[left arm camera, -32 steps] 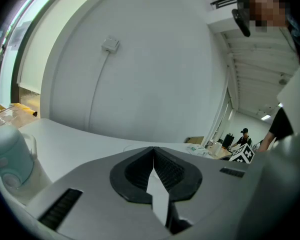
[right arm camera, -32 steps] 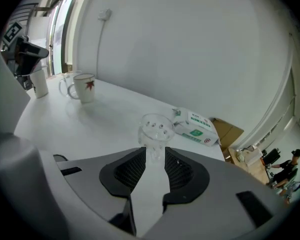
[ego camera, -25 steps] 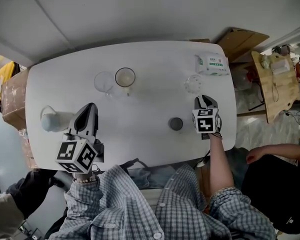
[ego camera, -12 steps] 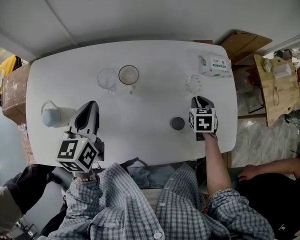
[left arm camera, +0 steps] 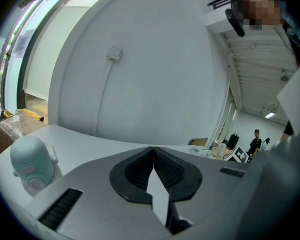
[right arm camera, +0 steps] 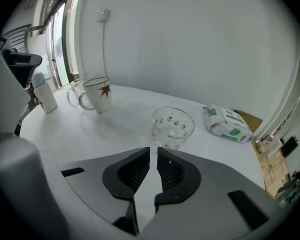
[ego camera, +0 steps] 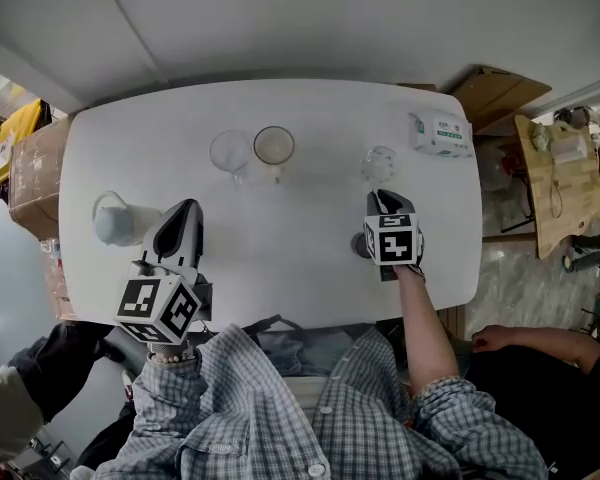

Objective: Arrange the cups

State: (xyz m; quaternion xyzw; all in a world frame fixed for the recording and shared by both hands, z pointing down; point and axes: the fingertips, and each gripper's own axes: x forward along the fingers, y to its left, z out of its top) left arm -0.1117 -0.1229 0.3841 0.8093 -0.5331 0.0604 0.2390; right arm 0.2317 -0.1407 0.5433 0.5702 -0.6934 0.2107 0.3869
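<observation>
Four cups stand on the white table (ego camera: 300,268). At the back, a clear glass mug (ego camera: 230,151) (right arm camera: 76,95) stands next to a white mug with a red leaf (ego camera: 274,145) (right arm camera: 98,94). Right of them is a clear patterned glass (ego camera: 379,163) (right arm camera: 173,126). A small dark cup (ego camera: 358,245) peeks out at the left of my right gripper (ego camera: 383,200) (right arm camera: 153,151). That gripper points at the patterned glass from just in front of it; its jaws stand nearly together with nothing between them. My left gripper (ego camera: 187,210) (left arm camera: 153,151) is shut and empty at the table's left.
A pale blue-white jug (ego camera: 113,221) (left arm camera: 32,161) stands left of the left gripper. A tissue pack (ego camera: 442,133) (right arm camera: 229,124) lies at the back right corner. Boxes and a wooden board lie on the floor beyond the table's ends.
My right gripper has moved left across the table and now covers most of the small dark cup, lining up in front of the patterned glass. The left gripper has stayed put.
</observation>
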